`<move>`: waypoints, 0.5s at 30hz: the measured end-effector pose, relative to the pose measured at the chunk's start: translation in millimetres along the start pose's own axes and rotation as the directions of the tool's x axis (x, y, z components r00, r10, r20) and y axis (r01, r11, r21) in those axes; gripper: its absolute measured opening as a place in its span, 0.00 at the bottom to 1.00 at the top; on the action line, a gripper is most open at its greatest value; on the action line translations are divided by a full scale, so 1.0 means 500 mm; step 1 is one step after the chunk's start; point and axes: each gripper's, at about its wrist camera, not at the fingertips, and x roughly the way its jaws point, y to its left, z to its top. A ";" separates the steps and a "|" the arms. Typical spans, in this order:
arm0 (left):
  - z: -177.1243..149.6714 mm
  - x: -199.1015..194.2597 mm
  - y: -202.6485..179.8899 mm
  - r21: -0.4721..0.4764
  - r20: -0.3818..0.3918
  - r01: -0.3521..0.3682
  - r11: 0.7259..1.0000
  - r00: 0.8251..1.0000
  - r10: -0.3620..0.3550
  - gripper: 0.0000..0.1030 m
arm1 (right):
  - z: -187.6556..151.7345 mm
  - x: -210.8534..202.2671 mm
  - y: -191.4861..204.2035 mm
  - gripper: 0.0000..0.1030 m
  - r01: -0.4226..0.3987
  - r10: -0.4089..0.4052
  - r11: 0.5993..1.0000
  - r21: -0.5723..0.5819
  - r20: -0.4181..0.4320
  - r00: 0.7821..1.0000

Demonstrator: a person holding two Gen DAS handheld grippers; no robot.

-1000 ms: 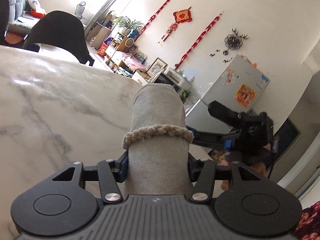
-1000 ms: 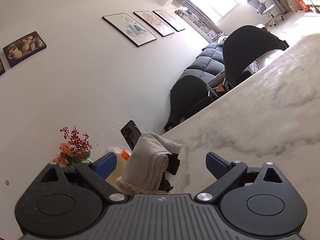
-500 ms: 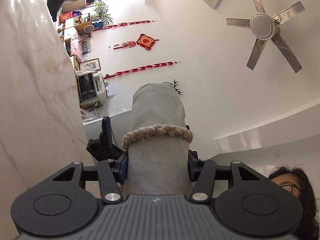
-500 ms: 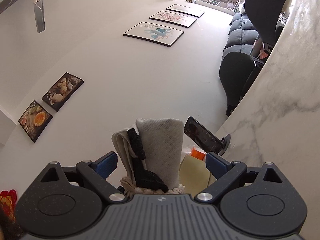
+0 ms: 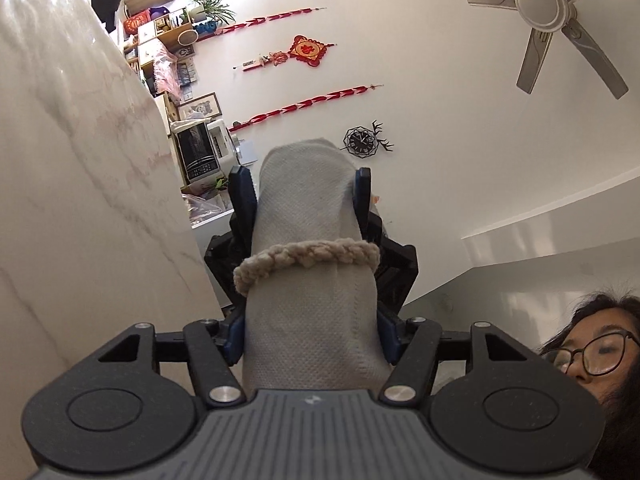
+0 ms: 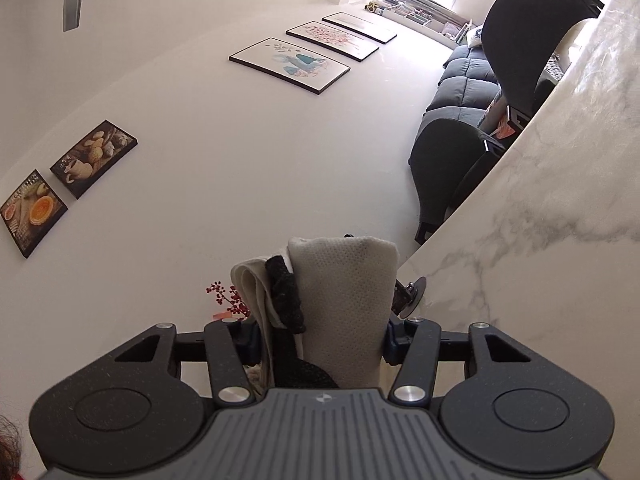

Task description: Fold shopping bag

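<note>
Closing on rolled shopping bag [image 5: 312,280] — both claws.

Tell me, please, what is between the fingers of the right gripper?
The folded bag, with its black strap; the right gripper is closing on it, seen in the right wrist view.

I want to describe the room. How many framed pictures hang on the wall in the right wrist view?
5: three long ones in a row at upper centre, two small ones at left.

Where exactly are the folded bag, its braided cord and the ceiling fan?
folded bag [image 5: 312,312], left wrist view, cloth middle.
braided cord [image 5: 308,258], left wrist view, front of loop.
ceiling fan [image 5: 542,0], left wrist view, round hub.
</note>
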 end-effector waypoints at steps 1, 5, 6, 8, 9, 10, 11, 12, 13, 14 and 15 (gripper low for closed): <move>-0.003 0.001 -0.004 0.022 0.005 -0.036 0.999 0.999 0.036 0.45 | -0.002 0.001 0.004 0.51 0.031 -0.031 0.999 -0.019 0.001 1.000; -0.016 0.012 -0.023 0.129 0.000 -0.166 0.978 0.986 0.168 0.38 | -0.014 0.014 0.010 0.50 0.116 -0.117 0.991 -0.063 -0.018 0.993; -0.019 0.015 -0.026 0.153 -0.002 -0.193 0.969 0.981 0.195 0.38 | -0.017 0.017 0.008 0.50 0.118 -0.119 0.991 -0.065 -0.022 0.993; -0.020 0.013 -0.019 0.142 -0.009 -0.184 0.973 0.982 0.187 0.40 | -0.021 0.020 0.004 0.51 0.096 -0.098 0.994 -0.059 -0.028 0.995; -0.019 0.012 -0.015 0.133 -0.013 -0.170 0.977 0.985 0.173 0.43 | -0.024 0.022 0.001 0.51 0.076 -0.078 0.996 -0.052 -0.034 0.996; -0.018 0.010 -0.010 0.120 -0.015 -0.153 0.981 0.988 0.156 0.48 | -0.024 0.025 -0.001 0.51 0.061 -0.063 0.997 -0.045 -0.040 0.997; -0.016 0.003 -0.003 0.088 -0.003 -0.124 0.988 0.992 0.125 0.52 | -0.024 0.030 -0.004 0.52 0.040 -0.042 0.999 -0.034 -0.050 0.998; -0.015 -0.003 0.004 0.058 0.009 -0.097 0.994 0.995 0.096 0.52 | -0.026 0.034 -0.009 0.52 0.016 -0.018 1.000 -0.021 -0.057 0.998; -0.012 -0.007 0.006 0.046 0.021 -0.091 0.995 0.996 0.090 0.48 | -0.026 0.036 -0.012 0.54 0.012 -0.013 1.000 -0.011 -0.059 0.998; -0.011 -0.009 0.002 0.065 0.021 -0.125 0.990 0.992 0.123 0.46 | -0.026 0.037 -0.015 0.56 0.015 -0.015 1.000 -0.003 -0.060 0.998; -0.009 -0.011 -0.003 0.084 0.022 -0.158 0.984 0.987 0.157 0.46 | -0.025 0.037 -0.018 0.62 0.018 -0.018 1.000 0.005 -0.061 0.998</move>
